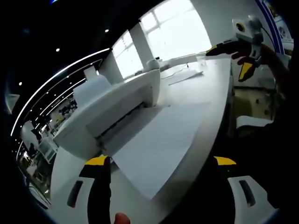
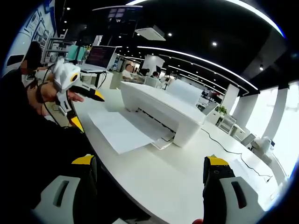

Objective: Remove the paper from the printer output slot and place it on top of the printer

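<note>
A white table (image 2: 187, 172) carries a white printer (image 2: 161, 109). The paper (image 1: 159, 140) is seen lying flat, extending from the printer's output slot (image 1: 124, 123) onto the table, untouched. The left gripper (image 1: 161, 163) is held with jaws wide apart near the paper's edge. The right gripper (image 2: 149, 163) is likewise spread wide, nothing held.

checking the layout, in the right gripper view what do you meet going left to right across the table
Left hand-held gripper held open above the table edge → sheet of paper lying out from the output slot → white printer → black cable trailing across the white table.
</note>
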